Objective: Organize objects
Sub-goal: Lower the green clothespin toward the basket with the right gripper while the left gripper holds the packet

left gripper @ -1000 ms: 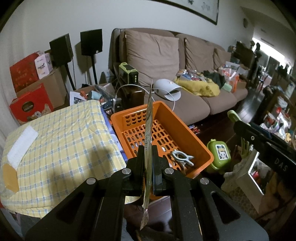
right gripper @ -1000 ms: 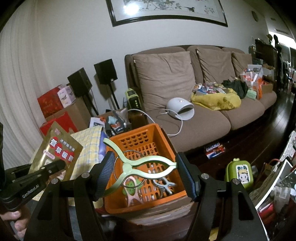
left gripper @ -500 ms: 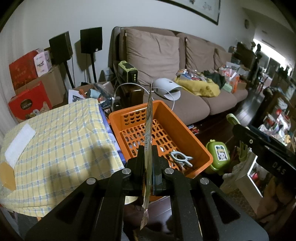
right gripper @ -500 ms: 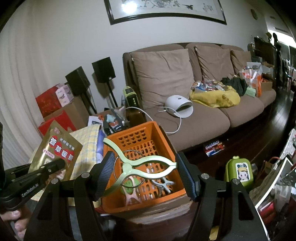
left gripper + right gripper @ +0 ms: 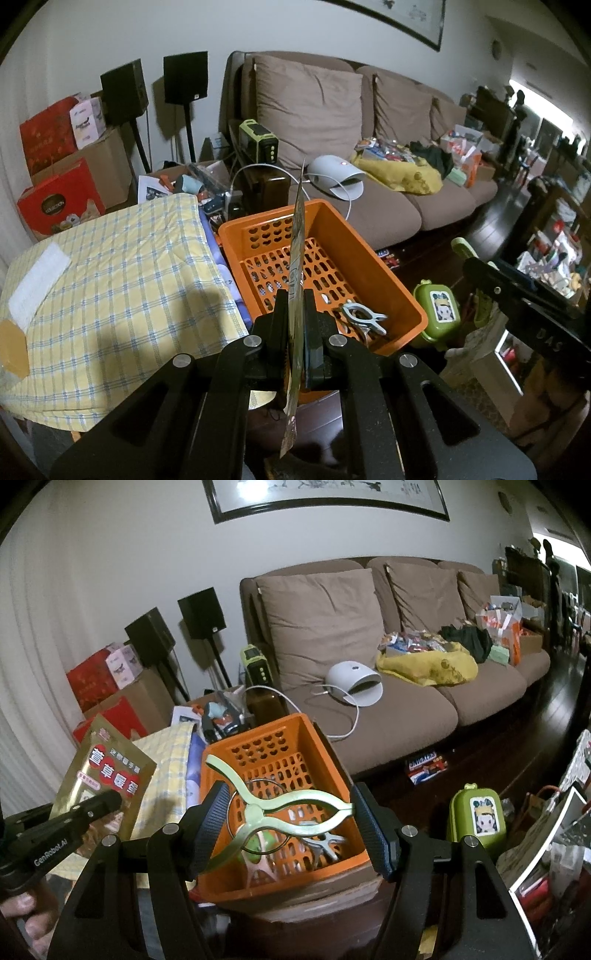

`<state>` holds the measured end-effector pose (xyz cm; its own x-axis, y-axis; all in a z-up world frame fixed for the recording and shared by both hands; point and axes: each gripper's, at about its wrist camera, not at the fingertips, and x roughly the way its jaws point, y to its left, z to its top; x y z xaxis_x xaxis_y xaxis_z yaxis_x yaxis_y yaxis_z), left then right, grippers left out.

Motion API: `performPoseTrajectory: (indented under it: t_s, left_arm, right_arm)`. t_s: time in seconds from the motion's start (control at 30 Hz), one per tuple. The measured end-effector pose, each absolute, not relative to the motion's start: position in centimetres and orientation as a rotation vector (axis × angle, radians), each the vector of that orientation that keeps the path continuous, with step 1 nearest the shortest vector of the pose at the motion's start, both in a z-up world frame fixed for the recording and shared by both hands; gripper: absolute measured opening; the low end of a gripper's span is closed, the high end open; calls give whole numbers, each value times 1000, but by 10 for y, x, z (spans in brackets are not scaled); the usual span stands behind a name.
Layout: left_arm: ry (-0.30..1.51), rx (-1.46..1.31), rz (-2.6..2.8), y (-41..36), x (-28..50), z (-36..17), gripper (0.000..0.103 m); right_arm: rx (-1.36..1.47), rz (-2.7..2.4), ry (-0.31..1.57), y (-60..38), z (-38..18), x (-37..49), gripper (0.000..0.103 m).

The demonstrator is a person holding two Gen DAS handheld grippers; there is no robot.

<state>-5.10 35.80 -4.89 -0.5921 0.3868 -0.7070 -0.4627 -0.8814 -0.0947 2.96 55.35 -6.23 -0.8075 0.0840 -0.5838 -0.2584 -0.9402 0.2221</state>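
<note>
**Two Grippers, Two Loads, One Orange Basket**

Above the orange basket [image 5: 280,760], at the centre of the right wrist view, my right gripper [image 5: 291,823] has its fingers spread fairly wide and braced against the two ends of a pale green clip [image 5: 295,806], which hangs between the pads over the basket's open top. At lower centre of the left wrist view, my left gripper [image 5: 295,325] is pinched narrow on a gold packet [image 5: 297,258], seen edge-on and standing upright between the fingers; the same packet shows its printed face at the left edge of the right wrist view [image 5: 105,779], beside the basket and not over it.

By my reading the sorting is partly done. A grey clip [image 5: 364,317] already lies on the basket floor near its front right corner, and further pieces show through the green clip's arms in the right view, though I cannot make out what they are. Two items are left in my grip: the green clip, poised for release into the basket, and the packet, which sits nearer the yellow checked cloth [image 5: 110,280] at left than the basket interior. A green lunch box [image 5: 476,819] stands on the floor at lower right, untouched.
</note>
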Motion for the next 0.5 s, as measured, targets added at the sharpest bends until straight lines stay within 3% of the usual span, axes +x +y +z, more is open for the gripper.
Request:
performPoseTrajectory:
  t_s: [0.5]
  left_arm:
    - [112,-1094,2442,350,-58,-64,6]
  right_arm:
    - [-948,2752,453,557,-82,19,69]
